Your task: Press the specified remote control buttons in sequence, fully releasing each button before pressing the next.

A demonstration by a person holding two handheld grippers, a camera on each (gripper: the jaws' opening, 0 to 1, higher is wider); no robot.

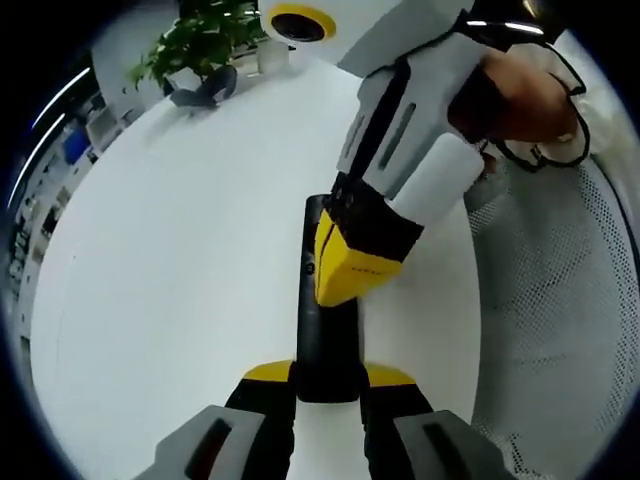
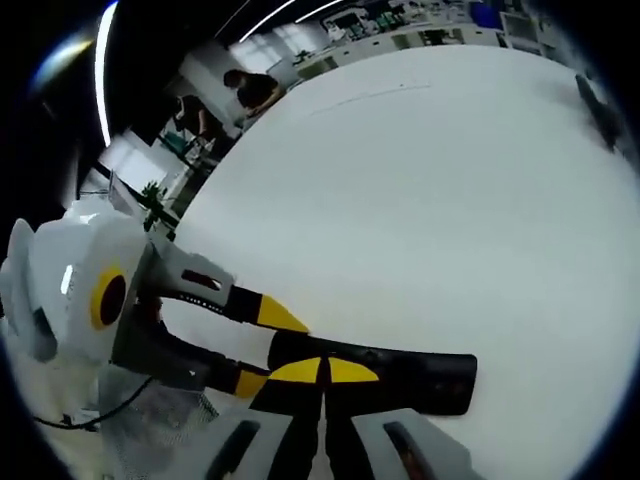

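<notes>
So the black remote (image 1: 325, 340) lies flat on the white desk (image 1: 180, 260), and the left tongs (image 1: 330, 385) are clamped on its near end, one yellow-tipped jaw each side, at about 6 o'clock in the left gripper view. The right tongs (image 1: 345, 270) come in from 1 o'clock with their yellow tips drawn together into a blunt wedge, sitting right on the top face of the remote around the middle. In the right gripper view you get the same thing from above: the joined yellow tips (image 2: 322, 372) resting on the remote (image 2: 400, 380), the left tongs (image 2: 262, 345) gripping it from 9 o'clock.

Progress-wise, I'd say we're mid-press on one button. Which one in the sequence, no idea; the buttons are hidden under the tips. So at least a release is still to come, probably more presses too.

Remote is a long, slim slab, matte dark plastic with rounded corners. Desk is smooth, plain white, slightly glossy. There's a leafy potted plant (image 1: 195, 40) way off at 11 o'clock.
</notes>
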